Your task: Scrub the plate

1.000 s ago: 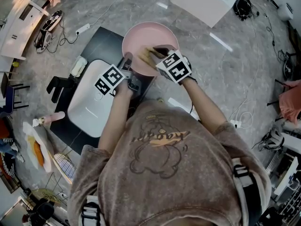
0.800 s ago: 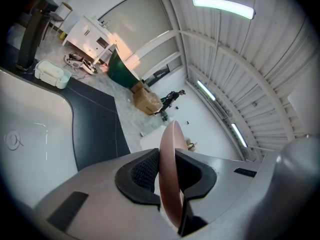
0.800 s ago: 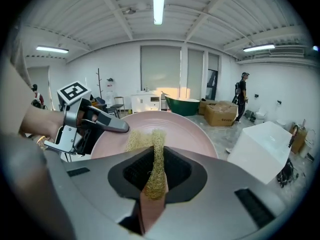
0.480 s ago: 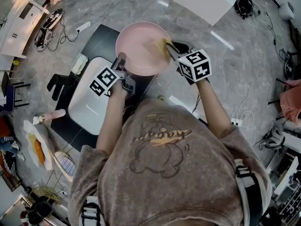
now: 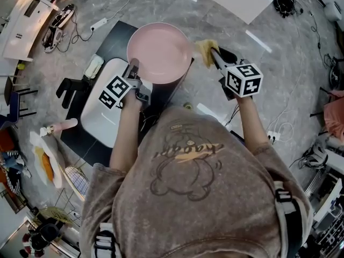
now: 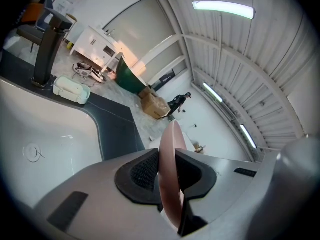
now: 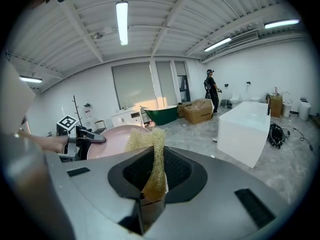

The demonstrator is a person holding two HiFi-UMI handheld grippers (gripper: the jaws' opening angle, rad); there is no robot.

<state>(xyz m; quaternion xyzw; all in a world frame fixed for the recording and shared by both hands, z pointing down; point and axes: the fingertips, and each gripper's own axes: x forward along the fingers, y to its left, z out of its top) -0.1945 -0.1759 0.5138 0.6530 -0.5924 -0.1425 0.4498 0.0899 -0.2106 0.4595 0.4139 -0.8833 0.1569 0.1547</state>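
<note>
Plate edge-on — lower rim hidden inside left gripper.

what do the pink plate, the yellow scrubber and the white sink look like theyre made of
Pink plate: smooth, matte, even colour with a thin rim; plastic or glazed ceramic, can't tell which.
Yellow scrubber: open, coarse fibre mesh, likely loofah or a synthetic scouring pad.
White sink: glossy with soft highlights, probably ceramic or acrylic.

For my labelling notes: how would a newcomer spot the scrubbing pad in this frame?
Find the white sink in the dark counter; the left tongs hold a pink plate at its far end. Right of the plate, the right tongs pinch the pad: straw-yellow, coarse mesh, unlike anything nearby.
</note>
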